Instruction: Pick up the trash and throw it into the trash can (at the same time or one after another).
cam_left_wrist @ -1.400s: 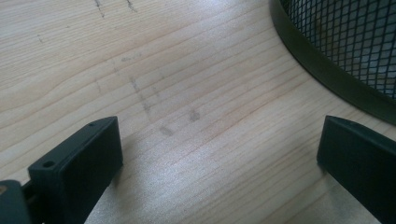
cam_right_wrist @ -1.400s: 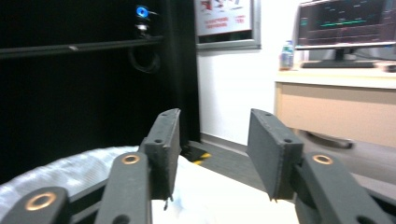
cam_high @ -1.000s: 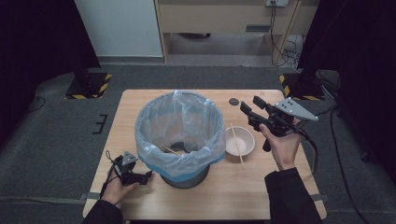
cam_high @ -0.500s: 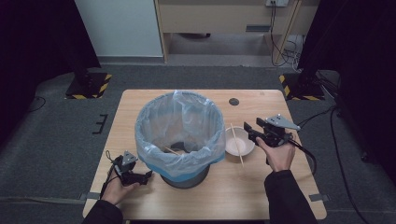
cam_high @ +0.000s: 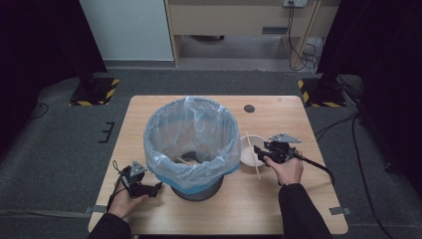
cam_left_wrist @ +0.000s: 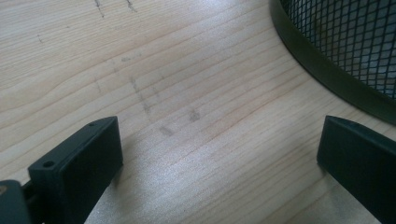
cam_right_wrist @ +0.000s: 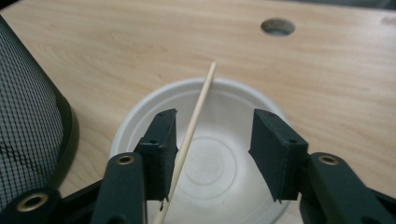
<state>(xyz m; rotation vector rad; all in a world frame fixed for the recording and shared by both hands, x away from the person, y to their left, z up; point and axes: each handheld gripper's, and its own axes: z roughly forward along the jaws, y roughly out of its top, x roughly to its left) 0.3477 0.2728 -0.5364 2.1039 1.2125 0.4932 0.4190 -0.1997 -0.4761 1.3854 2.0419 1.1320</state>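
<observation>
A black mesh bin (cam_high: 199,186) lined with a pale blue bag (cam_high: 191,129) stands mid-table. Right of it sits a white bowl (cam_high: 247,154) with a wooden stick (cam_high: 252,155) lying across its rim. My right gripper (cam_high: 259,149) is low over the bowl (cam_right_wrist: 210,172) and open. The stick (cam_right_wrist: 198,109) runs between its jaws, close against the left one. My left gripper (cam_high: 155,188) rests on the table at the front left of the bin. It (cam_left_wrist: 219,144) is open with bare wood between its jaws and the bin's base (cam_left_wrist: 327,60) just beyond.
The wooden table (cam_high: 278,209) has a round cable hole (cam_high: 249,108) at the back right. Another stick (cam_high: 181,160) lies inside the bin. The bin's mesh wall (cam_right_wrist: 28,116) is just left of the bowl.
My right gripper has come down from above the table's right side to sit low over the bowl, jaws around the stick. The left gripper has stayed put.
</observation>
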